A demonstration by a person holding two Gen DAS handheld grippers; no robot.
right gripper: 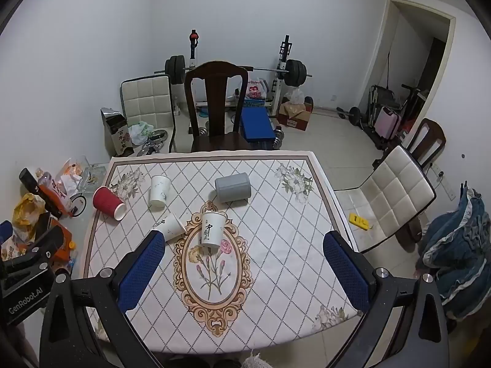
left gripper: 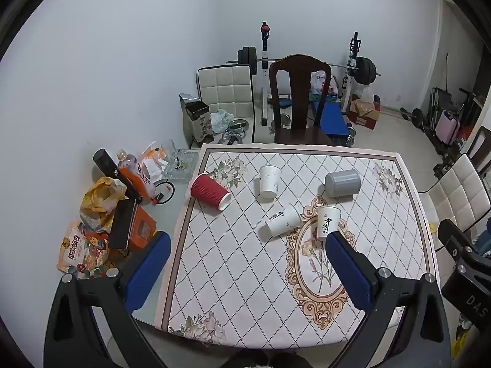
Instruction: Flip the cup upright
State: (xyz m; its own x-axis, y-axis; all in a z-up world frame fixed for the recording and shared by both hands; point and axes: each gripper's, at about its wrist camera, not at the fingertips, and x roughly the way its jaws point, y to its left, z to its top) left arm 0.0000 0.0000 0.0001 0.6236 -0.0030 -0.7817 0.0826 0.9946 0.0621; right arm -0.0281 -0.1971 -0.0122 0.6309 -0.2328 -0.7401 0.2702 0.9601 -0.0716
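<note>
Left wrist view is looking down over the desk [left gripper: 233, 276], its patterned cloth carrying five cups. Both grippers are hovering above the near edge, tilted forward and down, touching nothing. The left gripper [left gripper: 248, 245] is holding its jaws spread wide; the right gripper [right gripper: 244, 245] is doing the same. A gray cup [left gripper: 342, 183] is lying on its side near the far edge, a red cup [left gripper: 209, 190] is lying at the left. Three white cups are sitting between: one [left gripper: 269, 181] upside down, one [left gripper: 283, 220] tipped over, one [left gripper: 327, 222] upside down at the oval's rim.
</note>
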